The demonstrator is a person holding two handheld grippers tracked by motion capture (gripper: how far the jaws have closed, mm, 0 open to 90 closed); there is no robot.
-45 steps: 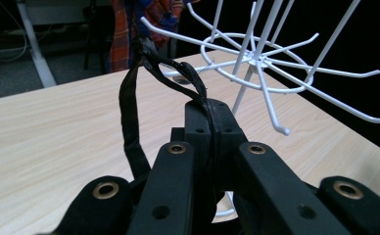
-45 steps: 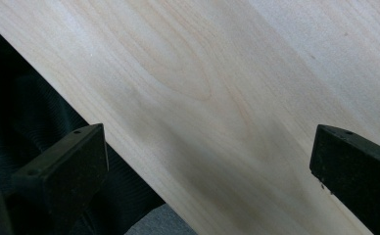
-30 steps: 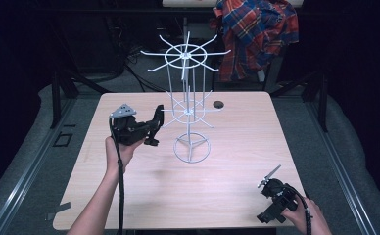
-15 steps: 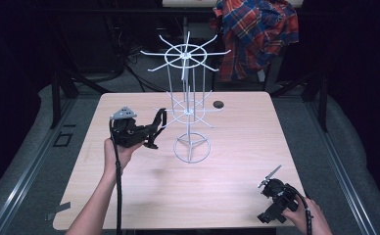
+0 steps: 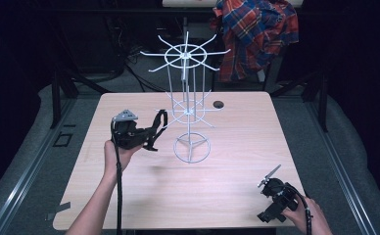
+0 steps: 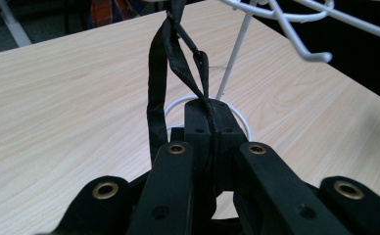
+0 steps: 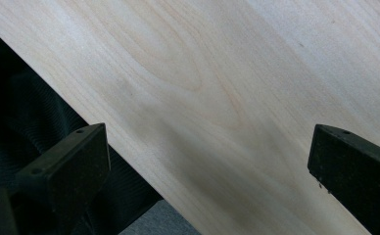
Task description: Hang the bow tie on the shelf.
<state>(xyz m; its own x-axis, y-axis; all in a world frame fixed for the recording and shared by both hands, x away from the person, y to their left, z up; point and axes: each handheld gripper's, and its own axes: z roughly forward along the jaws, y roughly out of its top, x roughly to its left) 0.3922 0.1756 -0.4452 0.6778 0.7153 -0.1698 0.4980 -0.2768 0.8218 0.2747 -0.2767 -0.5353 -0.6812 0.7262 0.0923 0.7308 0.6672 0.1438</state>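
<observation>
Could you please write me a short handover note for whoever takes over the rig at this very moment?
Left gripper: shut on the black strap, held up beside the white wire rack, near its lower hooks.
Right gripper: open, nothing between its jaws, at the near right part of the table.
Done: strap picked up and brought to the rack.
Left: the strap's upper end runs out of the left gripper view, so whether it is hooked cannot be told; probably hang it, then release.

High view overhead facing forward, gripper views close — all sharing the table.
</observation>
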